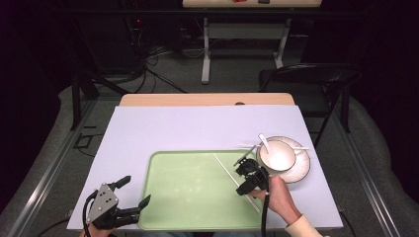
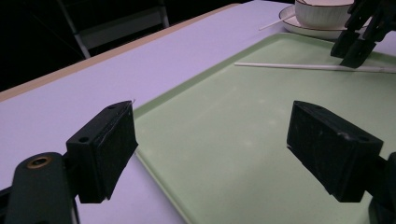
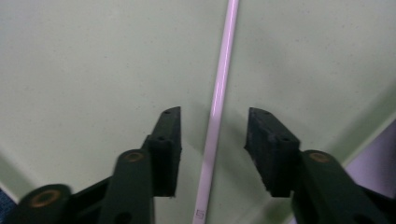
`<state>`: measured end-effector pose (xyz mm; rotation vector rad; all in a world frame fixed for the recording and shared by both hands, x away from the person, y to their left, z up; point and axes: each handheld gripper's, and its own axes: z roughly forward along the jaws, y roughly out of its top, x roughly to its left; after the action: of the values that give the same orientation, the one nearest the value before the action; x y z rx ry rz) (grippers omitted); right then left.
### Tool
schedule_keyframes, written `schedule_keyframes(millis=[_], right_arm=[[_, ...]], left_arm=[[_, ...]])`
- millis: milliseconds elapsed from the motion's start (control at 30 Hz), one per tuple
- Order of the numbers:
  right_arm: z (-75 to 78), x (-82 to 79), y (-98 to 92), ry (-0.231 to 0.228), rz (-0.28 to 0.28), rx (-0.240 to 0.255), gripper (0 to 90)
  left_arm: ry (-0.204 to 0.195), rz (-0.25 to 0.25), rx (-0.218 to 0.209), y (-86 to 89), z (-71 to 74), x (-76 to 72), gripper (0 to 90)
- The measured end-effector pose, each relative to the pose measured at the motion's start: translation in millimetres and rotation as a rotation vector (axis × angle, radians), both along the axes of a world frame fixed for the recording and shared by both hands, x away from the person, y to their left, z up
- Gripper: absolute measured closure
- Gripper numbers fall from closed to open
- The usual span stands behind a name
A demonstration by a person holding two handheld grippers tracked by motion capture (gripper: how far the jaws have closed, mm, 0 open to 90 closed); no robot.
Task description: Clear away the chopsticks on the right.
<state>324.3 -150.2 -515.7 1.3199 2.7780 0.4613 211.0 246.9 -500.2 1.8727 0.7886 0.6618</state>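
Straddling the white chopstick (image 3: 218,100) with jaws parted and not pressing it, the right gripper (image 3: 213,140) lets it lie flat on the green tray (image 1: 197,197). Left gripper (image 1: 132,192) waits unclenched, empty, at the tray's near corner. Beyond stands the bowl (image 1: 276,154).

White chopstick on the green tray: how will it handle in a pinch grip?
The chopstick looks thin, straight and glossy, so probably stiff, light and slippery between the pads. It lies flat on the smooth tray, so it may slide or roll if nudged. The right gripper straddles it with jaws open, not touching.
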Motion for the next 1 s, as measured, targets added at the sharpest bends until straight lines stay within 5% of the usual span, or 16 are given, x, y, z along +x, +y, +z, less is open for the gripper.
schedule_keyframes(millis=[100,367,667,1000], right_arm=[[15.0,-3.4,-4.8,-0.047,0.016,0.016,29.4],[62.1,-13.9,-28.6,-0.19,0.125,0.051,0.6],[100.1,-2.1,-82.7,-0.303,0.162,-0.011,0.0],[118.6,25.1,-123.6,-0.322,0.167,-0.09,0.0]], left_arm=[[-0.002,0.0,0.0,0.2,0.1,-0.1,15.7],[-0.003,0.0,0.001,-0.3,0.0,0.1,15.7],[-0.001,0.0,-0.002,0.0,0.0,0.1,15.7],[-0.001,-0.002,0.003,-0.8,0.0,0.8,15.7]])
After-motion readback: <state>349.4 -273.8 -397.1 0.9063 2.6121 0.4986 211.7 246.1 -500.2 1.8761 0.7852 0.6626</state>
